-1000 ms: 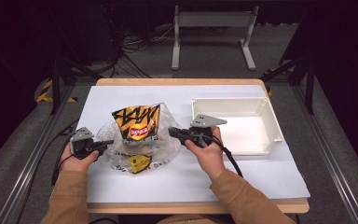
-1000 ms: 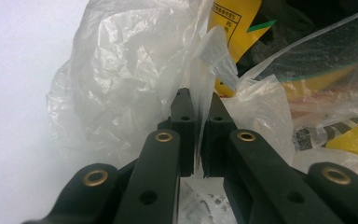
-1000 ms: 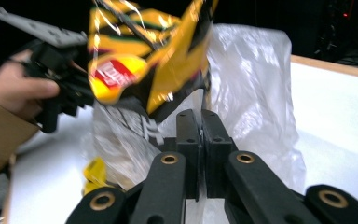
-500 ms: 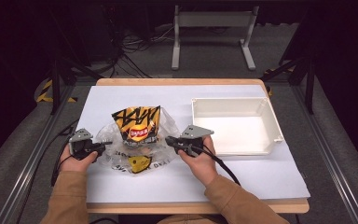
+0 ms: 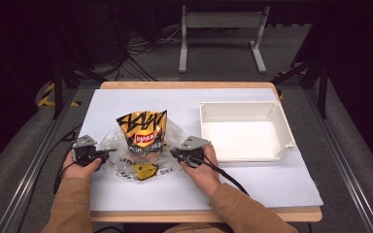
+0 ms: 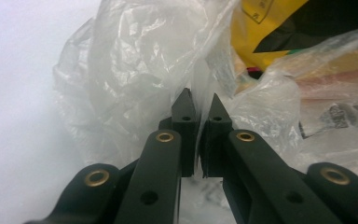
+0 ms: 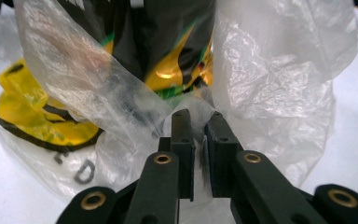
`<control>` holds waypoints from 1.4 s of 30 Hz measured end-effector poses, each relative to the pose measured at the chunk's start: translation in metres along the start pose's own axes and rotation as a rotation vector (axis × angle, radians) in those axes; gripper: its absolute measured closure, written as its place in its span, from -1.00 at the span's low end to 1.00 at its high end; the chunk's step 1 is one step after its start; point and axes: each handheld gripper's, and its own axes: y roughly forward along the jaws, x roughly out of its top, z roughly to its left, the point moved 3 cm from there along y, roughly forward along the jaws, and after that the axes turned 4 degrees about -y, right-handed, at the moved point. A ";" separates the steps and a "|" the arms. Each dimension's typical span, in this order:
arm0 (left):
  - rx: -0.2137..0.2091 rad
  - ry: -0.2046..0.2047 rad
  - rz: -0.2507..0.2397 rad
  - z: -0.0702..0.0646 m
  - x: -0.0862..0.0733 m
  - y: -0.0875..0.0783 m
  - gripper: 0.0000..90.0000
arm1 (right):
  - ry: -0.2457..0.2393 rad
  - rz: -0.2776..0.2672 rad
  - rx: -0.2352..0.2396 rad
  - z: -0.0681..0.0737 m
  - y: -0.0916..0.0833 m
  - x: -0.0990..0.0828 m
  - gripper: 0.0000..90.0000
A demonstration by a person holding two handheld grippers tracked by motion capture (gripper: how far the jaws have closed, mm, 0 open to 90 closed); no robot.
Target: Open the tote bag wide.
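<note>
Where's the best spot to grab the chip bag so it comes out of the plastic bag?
Probably its crimped top edge, from above. The chip bag stands upright with that flat black-and-yellow seam poking out of the clear plastic bag, whose film wraps its lower part. The left tool and right tool pinch the film at either side.

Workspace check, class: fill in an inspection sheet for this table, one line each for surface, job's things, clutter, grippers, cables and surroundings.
Surface: white sheet over a wooden table.
Job's things: clear plastic bag holding a black-and-yellow snack packet.
Clutter: empty white tray to the right.
Grippers: left gripper pinches the bag's left edge; right gripper pinches its right edge.
Cables: one trails from each gripper; more lie on the floor behind.
Surroundings: dark room, grey metal stand.
</note>
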 end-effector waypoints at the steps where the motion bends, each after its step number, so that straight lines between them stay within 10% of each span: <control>1: 0.001 0.000 0.002 0.000 0.000 0.000 0.92 | 0.004 0.013 0.004 0.001 0.001 -0.002 0.85; 16: -0.047 0.007 0.021 -0.007 0.000 0.006 0.81 | 0.033 0.102 0.039 0.000 0.005 -0.002 0.70; 29: -0.083 -0.007 -0.165 -0.010 0.018 -0.029 -0.31 | 0.020 -0.006 0.067 0.001 -0.027 0.015 0.27; 38: -0.082 0.029 -0.283 -0.018 0.031 -0.051 -0.26 | 0.053 -0.108 0.141 0.000 -0.058 0.035 0.12; 42: -0.070 0.063 -0.259 -0.020 0.031 -0.049 0.41 | 0.049 -0.183 0.103 -0.013 -0.073 0.056 0.26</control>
